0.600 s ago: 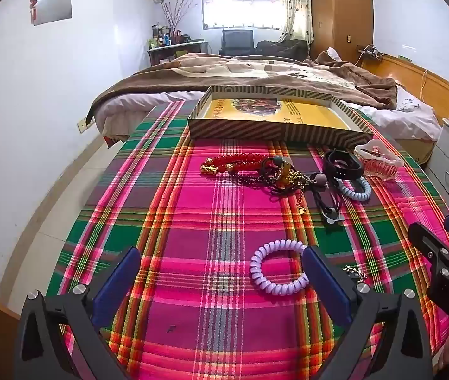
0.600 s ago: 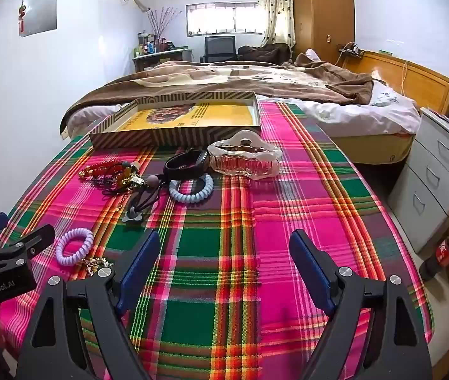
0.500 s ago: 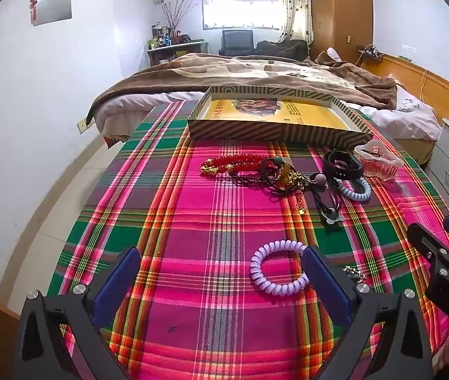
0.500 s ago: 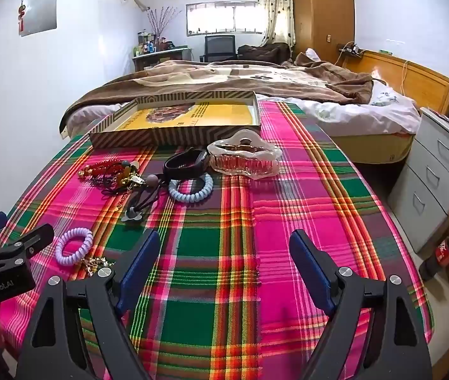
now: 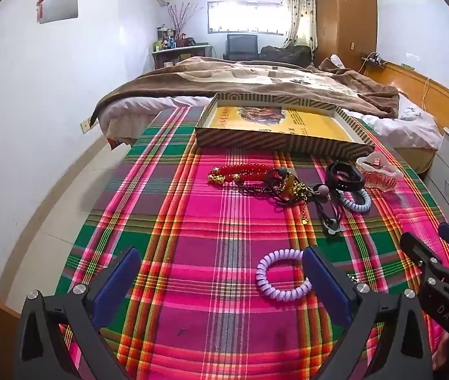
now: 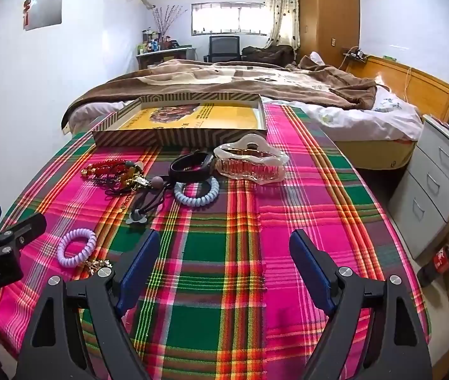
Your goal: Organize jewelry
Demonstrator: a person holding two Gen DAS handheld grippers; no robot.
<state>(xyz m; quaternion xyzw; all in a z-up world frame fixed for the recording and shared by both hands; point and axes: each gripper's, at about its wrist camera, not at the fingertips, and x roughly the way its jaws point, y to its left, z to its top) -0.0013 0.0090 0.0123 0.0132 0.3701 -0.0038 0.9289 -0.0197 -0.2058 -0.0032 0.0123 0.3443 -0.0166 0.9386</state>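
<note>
Yellow-lined box [image 5: 303, 123] sits bare; every piece, purple coil [image 5: 283, 274] included, lies on my tabletop [image 5: 192, 237]. Both tongs gape, holding nothing.

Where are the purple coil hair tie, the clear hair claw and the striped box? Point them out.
purple coil hair tie [image 5: 283, 294], left wrist view, near side of its coil.
clear hair claw [image 6: 251, 161], right wrist view, its toothed middle.
striped box [image 6: 180, 137], right wrist view, its near wall.
</note>
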